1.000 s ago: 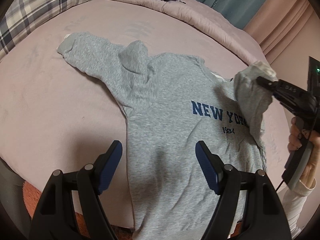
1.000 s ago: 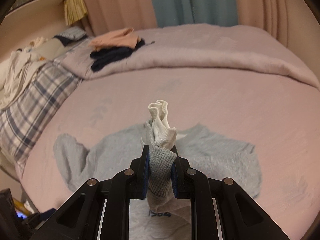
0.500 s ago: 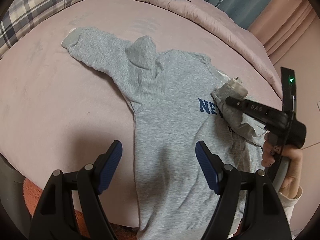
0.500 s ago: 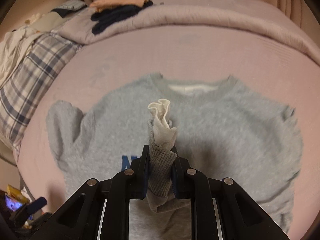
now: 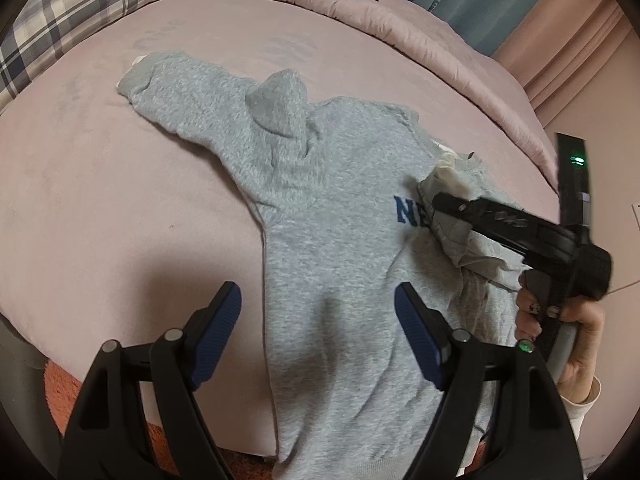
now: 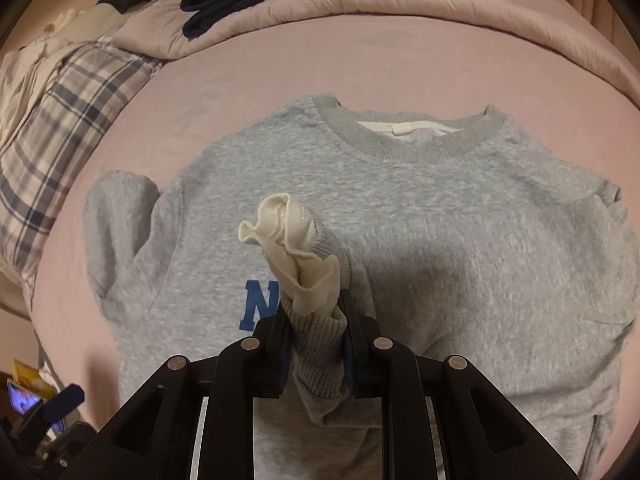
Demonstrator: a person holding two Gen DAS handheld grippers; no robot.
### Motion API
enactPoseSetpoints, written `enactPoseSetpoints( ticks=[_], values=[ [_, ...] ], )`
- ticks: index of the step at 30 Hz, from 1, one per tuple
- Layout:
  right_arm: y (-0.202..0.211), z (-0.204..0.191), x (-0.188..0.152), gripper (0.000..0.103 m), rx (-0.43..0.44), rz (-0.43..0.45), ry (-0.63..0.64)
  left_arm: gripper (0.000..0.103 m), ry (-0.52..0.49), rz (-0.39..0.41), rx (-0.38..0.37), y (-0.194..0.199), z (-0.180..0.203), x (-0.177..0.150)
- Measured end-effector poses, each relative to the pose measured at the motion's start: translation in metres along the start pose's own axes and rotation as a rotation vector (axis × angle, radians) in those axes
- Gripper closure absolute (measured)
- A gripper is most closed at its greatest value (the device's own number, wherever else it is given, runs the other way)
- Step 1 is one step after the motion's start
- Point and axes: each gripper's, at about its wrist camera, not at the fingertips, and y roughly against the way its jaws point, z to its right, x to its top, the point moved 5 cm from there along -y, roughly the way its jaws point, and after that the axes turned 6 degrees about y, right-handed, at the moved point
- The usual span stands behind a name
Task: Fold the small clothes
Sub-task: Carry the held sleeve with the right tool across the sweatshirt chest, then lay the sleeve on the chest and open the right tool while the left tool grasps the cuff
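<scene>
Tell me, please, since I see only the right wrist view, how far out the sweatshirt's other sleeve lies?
Observer: The other sleeve is spread out flat on the bed, cuff toward the plaid pillow.
Operator: Where is the left gripper?
Observer: The left gripper hangs over the sweatshirt near its hem, with nothing between its jaws, which are opening.
Operator: Who holds the right gripper?
Observer: A hand grips its handle; the right gripper is opening around the cuff.
</scene>
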Motion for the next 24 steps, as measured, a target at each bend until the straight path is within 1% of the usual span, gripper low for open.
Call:
enactPoseSetpoints(
  ticks=[1, 2, 3, 5, 7, 8, 11, 13, 18, 20, 22, 23, 24],
  values=[
    [0.006, 0.001, 0.001, 0.061, 0.037, 0.011, -0.016, 0.018, -0.001, 0.005, -0.006, 0.0, 0.002, 0.001],
    [0.014, 0.002, 0.001, 0.044, 0.071, 0.03, -0.033, 0.017, -0.004, 0.009, -0.015, 0.001, 0.004, 0.003],
    [0.021, 0.003, 0.002, 0.033, 0.088, 0.05, -0.045, 0.016, -0.01, 0.01, -0.026, 0.0, 0.007, 0.005],
    [0.041, 0.01, 0.003, 0.031, 0.099, 0.106, -0.064, 0.015, -0.02, 0.007, -0.046, -0.002, 0.014, 0.009],
    [0.059, 0.022, 0.003, 0.031, 0.084, 0.153, -0.092, 0.015, -0.039, 0.004, -0.076, -0.006, 0.025, 0.015],
    [0.068, 0.031, 0.002, 0.03, 0.073, 0.172, -0.113, 0.014, -0.052, 0.005, -0.091, -0.01, 0.031, 0.019],
    [0.084, 0.06, -0.006, 0.028, 0.022, 0.218, -0.18, 0.014, -0.082, -0.001, -0.104, -0.025, 0.045, 0.028],
    [0.088, 0.077, -0.014, 0.028, -0.019, 0.232, -0.228, 0.014, -0.092, -0.016, -0.125, -0.041, 0.054, 0.036],
    [0.094, 0.118, -0.052, 0.028, -0.08, 0.226, -0.347, 0.015, -0.094, -0.089, -0.184, -0.086, 0.074, 0.052],
    [0.096, 0.128, -0.068, 0.028, -0.108, 0.224, -0.379, 0.019, -0.094, -0.124, -0.188, -0.103, 0.079, 0.055],
    [0.099, 0.137, -0.083, 0.028, -0.126, 0.226, -0.415, 0.03, -0.078, -0.181, -0.19, -0.126, 0.082, 0.055],
    [0.101, 0.142, -0.09, 0.028, -0.132, 0.227, -0.434, 0.031, -0.07, -0.193, -0.19, -0.133, 0.083, 0.055],
    [0.104, 0.148, -0.096, 0.028, -0.139, 0.228, -0.459, 0.032, -0.072, -0.179, -0.184, -0.138, 0.086, 0.056]
  ],
)
